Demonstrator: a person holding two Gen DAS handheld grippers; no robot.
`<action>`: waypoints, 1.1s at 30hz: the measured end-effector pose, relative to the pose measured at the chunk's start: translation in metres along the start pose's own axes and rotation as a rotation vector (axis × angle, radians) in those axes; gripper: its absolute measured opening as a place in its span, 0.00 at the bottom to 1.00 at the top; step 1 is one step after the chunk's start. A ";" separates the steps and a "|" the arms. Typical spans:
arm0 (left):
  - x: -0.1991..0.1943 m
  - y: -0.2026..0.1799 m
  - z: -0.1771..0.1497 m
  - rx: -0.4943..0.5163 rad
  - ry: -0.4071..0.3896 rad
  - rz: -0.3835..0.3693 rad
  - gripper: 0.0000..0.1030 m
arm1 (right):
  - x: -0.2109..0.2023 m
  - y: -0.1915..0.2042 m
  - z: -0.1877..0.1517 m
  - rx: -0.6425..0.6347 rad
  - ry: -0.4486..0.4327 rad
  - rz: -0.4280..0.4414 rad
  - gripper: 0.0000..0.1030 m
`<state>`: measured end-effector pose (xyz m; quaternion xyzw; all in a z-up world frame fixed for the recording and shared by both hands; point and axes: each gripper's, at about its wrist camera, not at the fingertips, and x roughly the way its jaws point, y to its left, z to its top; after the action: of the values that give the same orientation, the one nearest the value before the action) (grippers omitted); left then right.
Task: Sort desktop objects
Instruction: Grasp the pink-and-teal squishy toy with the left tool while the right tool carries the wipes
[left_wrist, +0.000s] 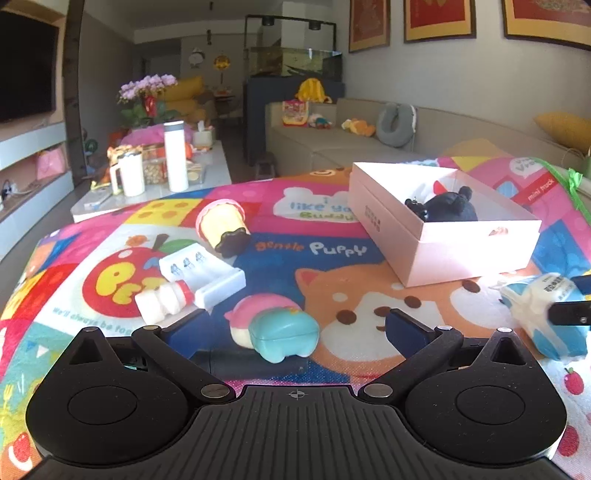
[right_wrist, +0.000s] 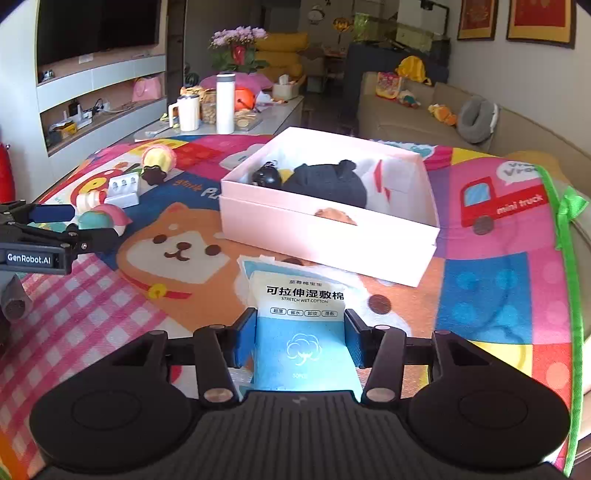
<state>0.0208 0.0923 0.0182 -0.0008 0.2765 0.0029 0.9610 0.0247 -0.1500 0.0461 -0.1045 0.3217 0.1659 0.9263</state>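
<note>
Bare cartoon mat (right_wrist: 491, 295) open right of the pink box (right_wrist: 332, 240), box top open, 5 small toys (left_wrist: 221, 273) crowding the mat's left, left gripper (right_wrist: 74, 225) there too

The table cover (right_wrist: 498, 288) is printed woven cloth, matt and slightly rough. The pink box (right_wrist: 332, 240) looks like smooth matt cardboard, and the cotton-pad packet (right_wrist: 303, 325) is soft, faintly glossy plastic film. The teal toy (left_wrist: 284, 332) is smooth, rubbery and slightly shiny.
</note>
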 end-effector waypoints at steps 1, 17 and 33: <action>0.005 -0.002 0.001 0.012 0.010 0.026 1.00 | -0.004 -0.002 -0.004 0.013 -0.026 -0.007 0.59; 0.005 -0.019 0.002 0.062 0.022 0.112 0.53 | -0.011 -0.056 -0.047 0.316 -0.173 -0.040 0.99; -0.045 -0.125 -0.031 0.325 0.006 -0.208 0.79 | 0.004 -0.098 -0.064 0.614 -0.114 0.041 1.00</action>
<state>-0.0332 -0.0328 0.0156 0.1260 0.2747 -0.1413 0.9427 0.0289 -0.2586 0.0030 0.1959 0.3065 0.0851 0.9276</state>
